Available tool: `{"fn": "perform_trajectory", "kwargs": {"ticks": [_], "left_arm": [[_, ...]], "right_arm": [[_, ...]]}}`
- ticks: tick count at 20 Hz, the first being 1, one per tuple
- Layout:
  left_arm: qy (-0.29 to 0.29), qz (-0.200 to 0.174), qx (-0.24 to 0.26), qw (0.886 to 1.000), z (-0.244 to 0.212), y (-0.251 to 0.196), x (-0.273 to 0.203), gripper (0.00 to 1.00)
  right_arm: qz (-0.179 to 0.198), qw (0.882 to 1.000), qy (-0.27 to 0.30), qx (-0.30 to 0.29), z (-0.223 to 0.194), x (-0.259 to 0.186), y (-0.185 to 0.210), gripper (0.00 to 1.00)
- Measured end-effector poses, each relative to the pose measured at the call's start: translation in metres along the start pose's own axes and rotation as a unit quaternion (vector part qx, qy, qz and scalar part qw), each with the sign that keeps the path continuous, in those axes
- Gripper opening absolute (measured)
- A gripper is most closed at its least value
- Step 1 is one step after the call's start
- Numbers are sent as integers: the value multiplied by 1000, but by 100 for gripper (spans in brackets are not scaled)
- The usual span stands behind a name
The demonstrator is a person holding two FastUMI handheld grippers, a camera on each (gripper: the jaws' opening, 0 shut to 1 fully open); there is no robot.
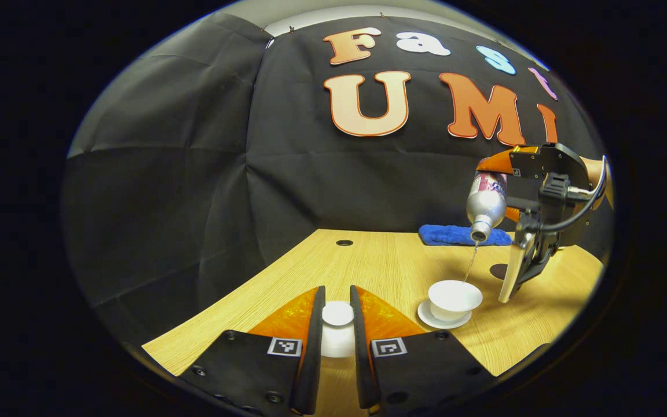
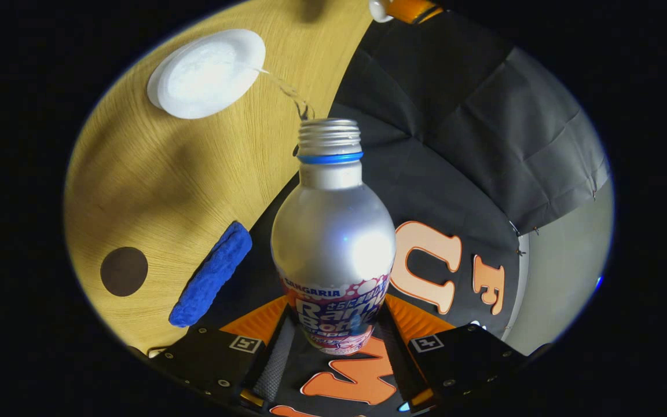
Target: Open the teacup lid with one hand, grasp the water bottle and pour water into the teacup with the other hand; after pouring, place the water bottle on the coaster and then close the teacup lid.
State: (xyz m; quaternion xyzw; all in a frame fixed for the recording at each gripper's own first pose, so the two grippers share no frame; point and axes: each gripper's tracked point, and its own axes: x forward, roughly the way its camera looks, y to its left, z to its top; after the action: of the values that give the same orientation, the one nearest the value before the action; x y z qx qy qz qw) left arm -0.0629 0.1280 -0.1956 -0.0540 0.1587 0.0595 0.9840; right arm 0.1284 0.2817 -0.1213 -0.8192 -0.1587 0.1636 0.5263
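Left gripper (image 1: 337,324) clamps the teacup lid (image 1: 337,314), held off to the side. Right gripper (image 2: 333,341) grips the water bottle (image 2: 333,231) by its body, neck tipped down twd the teacup (image 1: 455,298), water streaming in. Right gripper view adds coaster (image 2: 124,271) beside blue cloth (image 2: 212,273), bottle's next stop.

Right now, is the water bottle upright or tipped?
Tipped. In the left gripper view the water bottle, held by the right gripper, points mouth down, and a thin stream falls from it into the open teacup.
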Motion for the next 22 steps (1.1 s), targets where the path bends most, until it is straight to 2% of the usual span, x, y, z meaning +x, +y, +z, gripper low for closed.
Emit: {"fn": "perform_trajectory", "kwargs": {"ticks": [6,10,14,15,16,20,22], "left_arm": [[-1,-1,1,1000,0,-1,-2,30],[-2,-3,4,1000,-1,-5,-1,30],[-7,-5,6,1000,2,-9,-1,30],[-9,-7,2,1000,4,-10,-1,26],[-11,-8,0,1000,5,-10,-2,29],[-14,-8,2,1000,9,-14,-3,30],[-17,-12,1,1000,13,-19,0,29]], "right_arm": [[0,999,-20,-27,23,-1,13,78],[12,999,-29,-17,33,-1,27,78],[28,999,-25,20,36,-2,41,78],[35,999,-24,34,36,-3,46,78],[43,998,-22,50,36,-3,51,76],[63,992,-13,108,32,-9,64,78],[78,984,-6,159,25,-12,73,78]]}}
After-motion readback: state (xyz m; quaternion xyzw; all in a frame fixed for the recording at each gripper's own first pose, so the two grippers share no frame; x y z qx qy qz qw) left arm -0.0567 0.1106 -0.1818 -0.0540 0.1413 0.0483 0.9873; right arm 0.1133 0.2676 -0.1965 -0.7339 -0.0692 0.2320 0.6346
